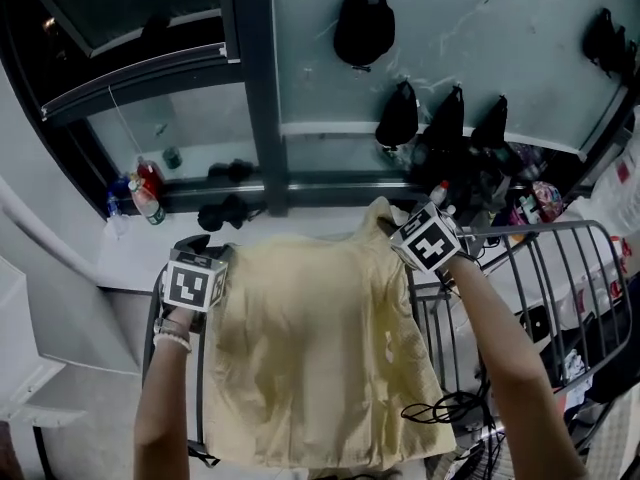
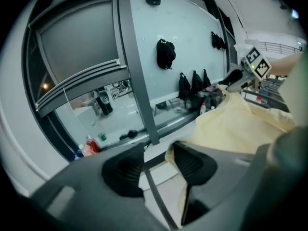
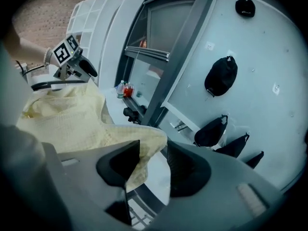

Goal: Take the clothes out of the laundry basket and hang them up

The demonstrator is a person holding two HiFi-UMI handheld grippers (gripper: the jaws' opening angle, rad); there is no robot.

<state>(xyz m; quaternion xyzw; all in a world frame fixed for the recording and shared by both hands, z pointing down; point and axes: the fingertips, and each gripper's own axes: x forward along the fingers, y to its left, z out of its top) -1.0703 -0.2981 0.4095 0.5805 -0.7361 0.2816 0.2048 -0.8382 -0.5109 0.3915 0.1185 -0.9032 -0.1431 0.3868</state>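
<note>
A pale yellow garment (image 1: 310, 348) is lying spread wide and lightly creased over the top bars of the grey metal drying rack (image 1: 560, 268). Its far right corner is bunching up slightly

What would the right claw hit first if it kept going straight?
Likely a corner of the pale yellow garment, draped in the gap of the open right claw. Beyond it, seemingly the drying rack bar, depth unclear.
</note>
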